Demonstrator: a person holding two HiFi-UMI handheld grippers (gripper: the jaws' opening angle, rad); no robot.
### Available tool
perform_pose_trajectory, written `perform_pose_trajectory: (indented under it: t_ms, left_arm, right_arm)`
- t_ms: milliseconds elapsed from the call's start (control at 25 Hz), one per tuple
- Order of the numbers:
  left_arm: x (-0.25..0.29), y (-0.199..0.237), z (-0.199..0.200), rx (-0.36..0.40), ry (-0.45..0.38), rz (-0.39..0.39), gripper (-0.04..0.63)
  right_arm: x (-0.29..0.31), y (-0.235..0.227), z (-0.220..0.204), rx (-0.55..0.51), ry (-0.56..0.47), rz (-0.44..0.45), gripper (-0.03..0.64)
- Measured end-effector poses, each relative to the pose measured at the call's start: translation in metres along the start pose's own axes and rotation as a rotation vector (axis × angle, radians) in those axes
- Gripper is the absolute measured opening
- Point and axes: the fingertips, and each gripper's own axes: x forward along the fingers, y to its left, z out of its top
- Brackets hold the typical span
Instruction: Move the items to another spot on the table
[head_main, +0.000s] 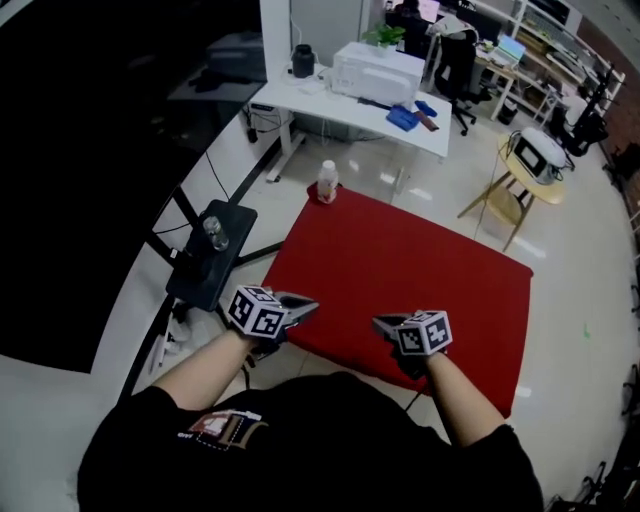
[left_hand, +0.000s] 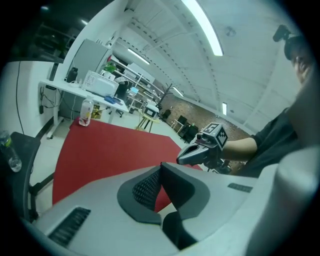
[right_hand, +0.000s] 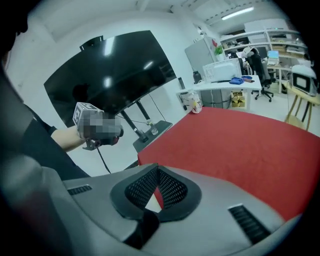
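Note:
A small clear bottle (head_main: 327, 182) with a pale label stands upright at the far left corner of the red table (head_main: 420, 280). It also shows far off in the left gripper view as the bottle (left_hand: 86, 112) and in the right gripper view as the bottle (right_hand: 196, 104). My left gripper (head_main: 305, 307) hovers over the table's near edge, its jaws shut with nothing between them (left_hand: 160, 168). My right gripper (head_main: 382, 323) hangs beside it at the near edge, shut and empty too (right_hand: 158, 171). The two tips point toward each other, a short way apart.
A black stand base (head_main: 212, 255) with a small bottle on it sits left of the table, below a large dark screen (right_hand: 110, 75). Beyond the table are a white desk (head_main: 350, 100) and a wooden chair (head_main: 515, 190).

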Motion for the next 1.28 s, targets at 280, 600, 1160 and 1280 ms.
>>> perform_pose_trajectory:
  t_ms: [280,600,1160,1280]
  left_arm:
    - [-0.007,0.096,0.037,-0.022,0.074,0.104,-0.009]
    - [0.06,0.162,0.093,-0.05,0.083,0.23,-0.008]
    - [0.142,0.33,0.144,-0.094,0.144,0.451,-0.008]
    - [0.153,0.367,0.147,-0.075,0.15,0.491,-0.008]
  right_arm:
    - [0.066,-0.046,0.065,0.037,0.06,-0.097,-0.005]
    - [0.082,-0.133,0.13,-0.026,0.106,-0.147,-0.006]
    - [0.166,-0.212,0.176,0.002,0.192,-0.199,-0.006]
    - [0.189,-0.222,0.181,0.028,0.197,-0.209,-0.006]
